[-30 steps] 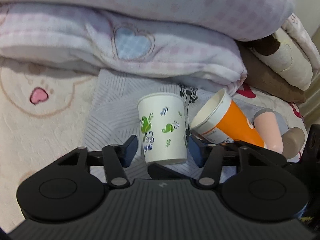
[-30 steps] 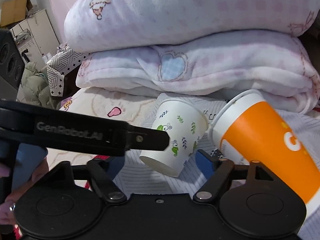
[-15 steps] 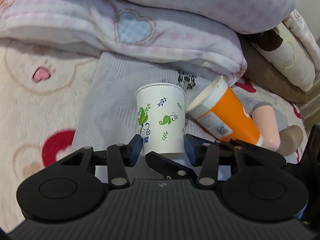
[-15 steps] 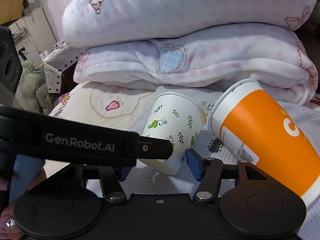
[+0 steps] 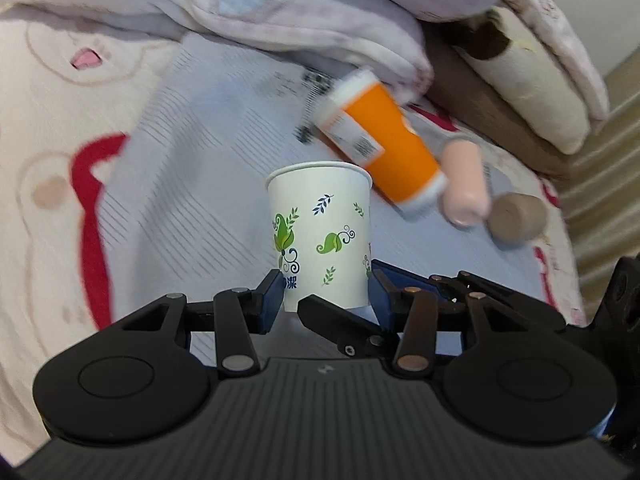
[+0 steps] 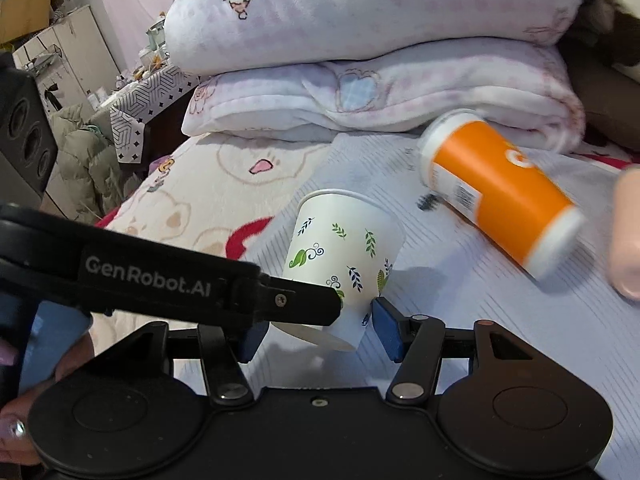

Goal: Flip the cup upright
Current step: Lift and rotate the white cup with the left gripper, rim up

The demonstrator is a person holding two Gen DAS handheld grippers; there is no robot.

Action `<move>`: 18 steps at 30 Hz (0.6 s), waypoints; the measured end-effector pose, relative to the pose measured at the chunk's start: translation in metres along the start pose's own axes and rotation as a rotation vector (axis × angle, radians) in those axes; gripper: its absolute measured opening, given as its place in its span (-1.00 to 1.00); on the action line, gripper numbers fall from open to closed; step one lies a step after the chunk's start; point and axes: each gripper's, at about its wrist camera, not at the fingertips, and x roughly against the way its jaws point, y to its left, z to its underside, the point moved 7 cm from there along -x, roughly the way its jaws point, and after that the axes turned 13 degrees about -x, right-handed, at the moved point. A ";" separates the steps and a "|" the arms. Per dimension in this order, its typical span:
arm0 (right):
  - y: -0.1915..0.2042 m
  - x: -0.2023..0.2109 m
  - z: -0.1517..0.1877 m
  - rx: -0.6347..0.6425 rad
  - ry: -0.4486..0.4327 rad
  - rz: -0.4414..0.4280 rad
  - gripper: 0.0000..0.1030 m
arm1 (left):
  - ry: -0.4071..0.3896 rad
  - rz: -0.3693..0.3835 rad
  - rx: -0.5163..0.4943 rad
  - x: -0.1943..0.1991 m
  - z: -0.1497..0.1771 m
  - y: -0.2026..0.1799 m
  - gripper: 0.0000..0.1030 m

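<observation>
Home bedroom, bed with cartoon-bear sheet [image 6: 208, 184], stacked pink blankets [image 6: 380, 80], cluttered cabinet [image 6: 60, 52] behind

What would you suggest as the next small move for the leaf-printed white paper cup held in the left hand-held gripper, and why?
Probably lower it to the bed and then open. The leaf-printed white paper cup is rim-up, pinched near its base by the left hand-held gripper; in the right wrist view its base seems to hang above the grey striped sheet, with the right hand-held gripper open around it.

Left gripper [image 5: 325, 294] fingers clamped on cup; right gripper [image 6: 318, 330] fingers spread, gripping nothing.
</observation>
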 end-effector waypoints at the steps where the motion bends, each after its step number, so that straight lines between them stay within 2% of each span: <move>1: -0.002 0.008 0.004 0.005 -0.007 0.014 0.20 | 0.005 0.022 -0.005 -0.002 0.002 -0.008 -0.12; 5: -0.013 0.035 0.014 0.027 -0.028 0.110 0.20 | 0.023 0.114 -0.012 -0.012 0.014 -0.037 -0.13; 10: -0.029 0.065 0.034 0.012 -0.003 0.223 0.19 | 0.079 0.222 -0.001 -0.025 0.033 -0.064 -0.13; 13: -0.036 0.078 0.049 -0.021 0.009 0.305 0.18 | 0.102 0.248 -0.020 -0.033 0.041 -0.079 -0.12; 18: -0.054 0.088 0.055 -0.085 0.029 0.331 0.18 | 0.127 0.278 -0.008 -0.048 0.048 -0.086 -0.13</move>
